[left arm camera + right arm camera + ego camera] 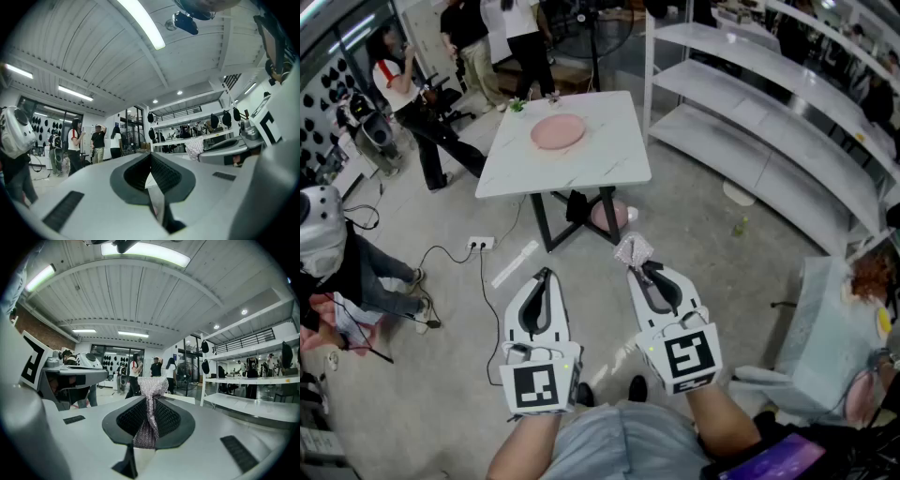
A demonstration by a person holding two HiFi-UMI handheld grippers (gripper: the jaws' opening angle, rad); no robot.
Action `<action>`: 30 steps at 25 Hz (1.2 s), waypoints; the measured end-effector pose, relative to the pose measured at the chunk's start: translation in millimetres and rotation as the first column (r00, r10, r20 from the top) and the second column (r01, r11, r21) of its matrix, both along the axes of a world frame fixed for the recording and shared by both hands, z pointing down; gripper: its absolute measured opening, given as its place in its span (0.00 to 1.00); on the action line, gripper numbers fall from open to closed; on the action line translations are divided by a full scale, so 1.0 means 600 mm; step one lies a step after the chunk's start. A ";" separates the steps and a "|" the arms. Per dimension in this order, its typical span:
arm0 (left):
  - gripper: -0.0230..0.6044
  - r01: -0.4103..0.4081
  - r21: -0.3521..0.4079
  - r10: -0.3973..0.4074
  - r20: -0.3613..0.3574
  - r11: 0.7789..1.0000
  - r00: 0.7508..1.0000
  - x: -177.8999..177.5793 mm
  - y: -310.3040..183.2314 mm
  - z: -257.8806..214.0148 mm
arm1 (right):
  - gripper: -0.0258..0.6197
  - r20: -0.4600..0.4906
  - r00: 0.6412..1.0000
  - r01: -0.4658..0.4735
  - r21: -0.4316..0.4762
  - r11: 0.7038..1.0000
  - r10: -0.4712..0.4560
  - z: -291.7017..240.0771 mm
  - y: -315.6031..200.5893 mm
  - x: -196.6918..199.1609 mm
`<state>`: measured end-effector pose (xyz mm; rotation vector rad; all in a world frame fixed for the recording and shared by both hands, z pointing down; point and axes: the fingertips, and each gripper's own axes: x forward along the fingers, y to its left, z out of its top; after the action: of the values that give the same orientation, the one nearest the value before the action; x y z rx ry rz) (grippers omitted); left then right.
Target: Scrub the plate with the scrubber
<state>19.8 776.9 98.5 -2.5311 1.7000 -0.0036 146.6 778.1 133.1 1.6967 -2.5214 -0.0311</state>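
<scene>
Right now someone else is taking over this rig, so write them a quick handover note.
Left gripper: jaws together, nothing in them.
Right gripper: shut on the scrubber, which sticks out past the jaw tips.
Plate: lies on the table ahead, well away from both grippers.
Done: the scrubber is in hand.
Left: step up to the table, perhaps steady the plate with the left gripper, then scrub it. No scrubbing has begun.
</scene>
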 end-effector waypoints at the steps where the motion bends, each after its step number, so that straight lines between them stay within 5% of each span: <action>1: 0.05 0.001 0.001 -0.001 0.001 1.000 1.000 0.004 -0.001 0.000 | 0.14 0.001 1.000 0.001 0.002 1.000 -0.001 0.000 -0.002 0.003; 18: 0.05 0.125 -0.073 -0.123 0.038 0.989 0.992 0.004 -0.027 0.050 | 0.15 0.047 0.998 0.039 -0.039 0.999 -0.037 0.034 -0.060 0.059; 30: 0.05 0.131 -0.122 -0.132 -0.001 0.984 0.991 -0.065 -0.238 0.098 | 0.15 0.044 0.997 0.073 -0.119 0.990 -0.068 0.083 -0.267 -0.010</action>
<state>-19.0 634.2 157.6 -2.4988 1.9241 -0.1092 140.5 618.0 182.7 1.5789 -2.5537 0.1477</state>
